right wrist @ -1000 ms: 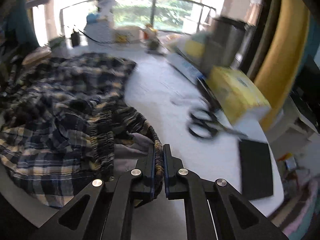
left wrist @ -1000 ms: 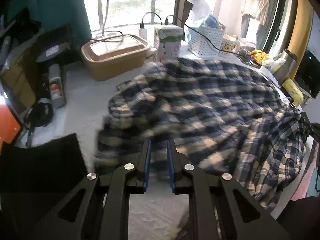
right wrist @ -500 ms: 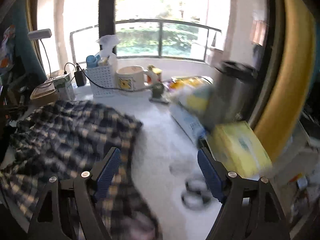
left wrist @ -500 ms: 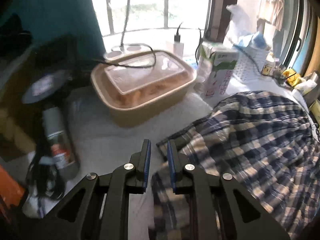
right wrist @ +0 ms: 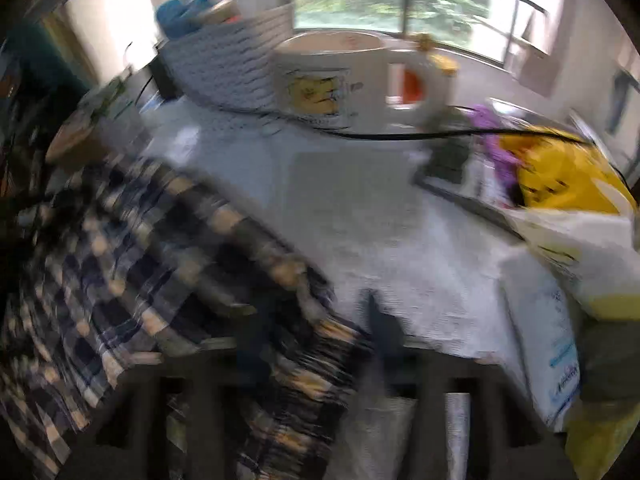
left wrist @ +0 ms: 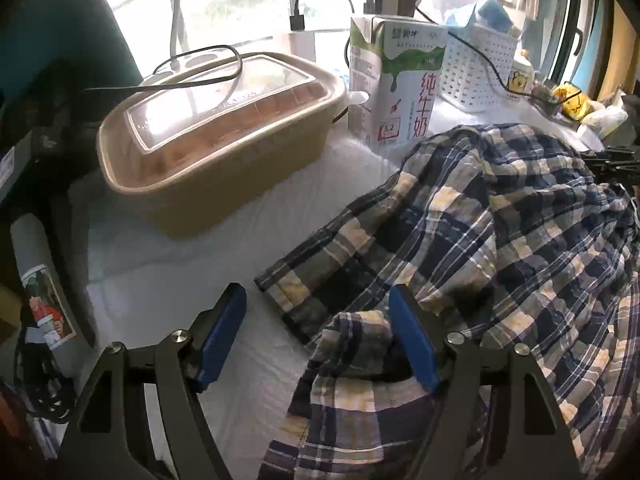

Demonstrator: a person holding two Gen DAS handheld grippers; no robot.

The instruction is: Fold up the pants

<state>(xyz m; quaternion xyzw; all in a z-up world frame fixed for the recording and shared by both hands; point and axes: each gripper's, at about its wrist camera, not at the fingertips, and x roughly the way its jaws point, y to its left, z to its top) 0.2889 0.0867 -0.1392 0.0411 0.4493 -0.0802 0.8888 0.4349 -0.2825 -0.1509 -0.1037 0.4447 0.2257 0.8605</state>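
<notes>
Looking along my left gripper (left wrist: 316, 332), I see its blue fingers (left wrist: 222, 334) spread wide with nothing gripped, a folded corner of the plaid pants (left wrist: 500, 240) lying between them on the white table (left wrist: 168, 280). The pants are spread over the table's right side, just beside the milk carton (left wrist: 394, 80) and near the tan lidded container (left wrist: 216, 128). My right view is badly blurred, so I cannot tell how my right gripper (right wrist: 316, 344) stands, only that plaid cloth lies at its fingers, with a mug (right wrist: 332, 84) beyond.
</notes>
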